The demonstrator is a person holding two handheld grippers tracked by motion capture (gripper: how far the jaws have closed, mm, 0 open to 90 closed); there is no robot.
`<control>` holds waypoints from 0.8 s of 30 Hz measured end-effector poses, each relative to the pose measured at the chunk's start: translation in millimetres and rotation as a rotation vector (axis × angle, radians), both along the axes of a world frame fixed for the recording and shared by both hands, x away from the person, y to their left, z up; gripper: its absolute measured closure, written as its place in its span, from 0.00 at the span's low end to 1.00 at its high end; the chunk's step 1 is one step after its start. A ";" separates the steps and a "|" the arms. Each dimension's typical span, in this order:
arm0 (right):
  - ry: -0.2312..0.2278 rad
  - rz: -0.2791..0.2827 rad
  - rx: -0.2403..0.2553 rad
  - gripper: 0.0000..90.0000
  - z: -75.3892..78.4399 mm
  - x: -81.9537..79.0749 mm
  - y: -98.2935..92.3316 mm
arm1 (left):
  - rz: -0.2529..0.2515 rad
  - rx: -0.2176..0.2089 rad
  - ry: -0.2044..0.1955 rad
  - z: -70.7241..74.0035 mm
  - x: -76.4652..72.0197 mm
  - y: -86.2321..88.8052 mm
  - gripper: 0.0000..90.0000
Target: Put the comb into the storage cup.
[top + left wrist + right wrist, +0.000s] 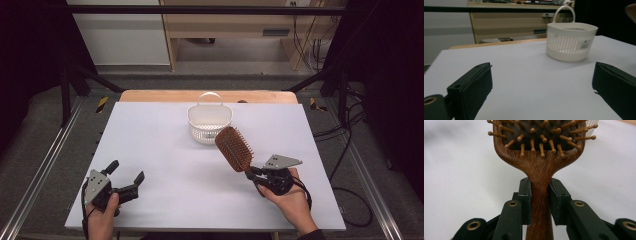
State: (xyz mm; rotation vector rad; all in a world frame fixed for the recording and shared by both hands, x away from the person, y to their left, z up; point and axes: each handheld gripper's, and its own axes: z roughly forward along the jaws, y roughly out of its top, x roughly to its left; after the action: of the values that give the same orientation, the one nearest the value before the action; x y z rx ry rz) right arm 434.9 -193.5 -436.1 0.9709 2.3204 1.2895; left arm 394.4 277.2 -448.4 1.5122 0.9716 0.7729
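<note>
**Right gripper clamped on hairbrush handle, left idle and wide**

Right gripper (256, 175): jaws closed on the handle of the wooden hairbrush (234, 148). In the right gripper view the two black pads (525, 200) press the handle from both sides, just below where it widens into the head. Bristle side faces the gripper's camera, wooden pins with rounded tips.

Brush position, high view: lifted clear of the white table (165, 150), head angled up and away from the person, toward the far left of the hand. The head's far end overlaps the near right rim of the white basket (209, 121) in the picture; cannot tell whether it touches or just hangs in front of it.

Basket: slotted plastic, round, handle upright, standing at the far middle of the table. Cannot tell if anything is inside.

Left gripper (126, 173): held at the near left corner of the table, jaws spread wide, nothing between them. In the left gripper view bare table shows between its two jaws, basket (571, 41) ahead and to the right.

The two grippers are well apart.
</note>
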 end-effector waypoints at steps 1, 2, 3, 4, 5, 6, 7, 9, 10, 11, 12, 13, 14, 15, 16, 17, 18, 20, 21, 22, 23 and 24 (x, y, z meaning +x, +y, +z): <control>-0.014 -0.004 0.011 0.81 0.1 -0.5 -0.7 | -0.013 0.019 -0.002 4.3 -0.2 -5.3 0.04; -0.027 -0.004 0.024 0.81 0.6 -1.0 -1.2 | -0.027 0.027 0.001 9.2 0.0 -10.8 0.04; -0.041 -0.004 0.041 0.81 1.5 -1.6 -1.3 | -0.047 0.024 0.001 14.2 0.4 -16.2 0.04; -0.054 -0.004 0.059 0.81 2.7 -2.1 -1.1 | -0.074 0.016 0.001 19.1 0.8 -21.6 0.04; -0.067 -0.002 0.071 0.81 4.0 -2.2 -0.8 | -0.105 0.006 0.008 23.8 1.6 -27.4 0.04; -0.082 -0.002 0.082 0.81 5.2 -2.2 -0.3 | -0.134 0.006 0.019 28.4 2.2 -34.0 0.04; -0.098 0.001 0.095 0.81 6.1 -1.9 0.1 | -0.156 0.017 0.019 33.1 2.0 -40.9 0.04; -0.120 0.003 0.123 0.81 7.2 -0.1 2.2 | -0.201 0.022 0.010 41.7 0.9 -54.5 0.04; -0.130 0.002 0.128 0.81 7.8 0.9 4.5 | -0.222 0.006 0.015 45.8 1.7 -61.4 0.04; -0.144 0.002 0.129 0.81 8.1 1.9 7.0 | -0.243 -0.019 0.024 50.1 3.4 -68.7 0.04; -0.156 0.006 0.137 0.81 8.1 2.4 9.9 | -0.271 -0.033 0.031 54.4 5.9 -76.5 0.04; -0.163 0.009 0.147 0.81 7.9 3.0 12.8 | -0.291 -0.035 0.031 58.6 8.7 -84.7 0.04; -0.175 0.010 0.145 0.81 7.9 3.1 16.2 | -0.301 -0.032 0.031 62.7 11.8 -92.7 0.04; -0.186 0.012 0.133 0.81 8.6 3.0 19.7 | -0.308 -0.037 0.035 66.4 15.5 -100.6 0.04; -0.192 0.016 0.129 0.81 9.5 3.0 23.1 | -0.323 -0.048 0.043 70.0 19.5 -108.5 0.04; -0.200 0.020 0.127 0.81 10.1 3.1 26.2 | -0.340 -0.053 0.050 73.3 23.3 -116.4 0.05; -0.215 0.023 0.117 0.81 10.3 3.3 29.0 | -0.354 -0.062 0.059 76.5 26.8 -124.2 0.05; -0.228 0.022 0.118 0.81 8.8 4.2 33.0 | -0.378 -0.081 0.078 81.8 33.2 -138.6 0.05; -0.234 0.022 0.117 0.81 7.6 4.6 34.2 | -0.383 -0.093 0.084 83.9 36.1 -144.5 0.05; -0.239 0.020 0.111 0.81 6.5 4.5 35.2 | -0.381 -0.102 0.090 85.4 39.1 -149.5 0.05; -0.248 0.020 0.104 0.81 5.5 4.2 35.5 | -0.377 -0.117 0.100 86.2 42.1 -154.0 0.06; -0.250 0.023 0.112 0.81 4.8 3.5 35.3 | -0.377 -0.131 0.113 86.3 45.4 -157.8 0.06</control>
State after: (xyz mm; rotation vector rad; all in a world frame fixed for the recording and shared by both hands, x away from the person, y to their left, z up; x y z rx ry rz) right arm 438.4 -158.2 -431.3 0.7679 2.0949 1.4721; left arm 439.8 119.5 -362.1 1.5742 0.7702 0.3522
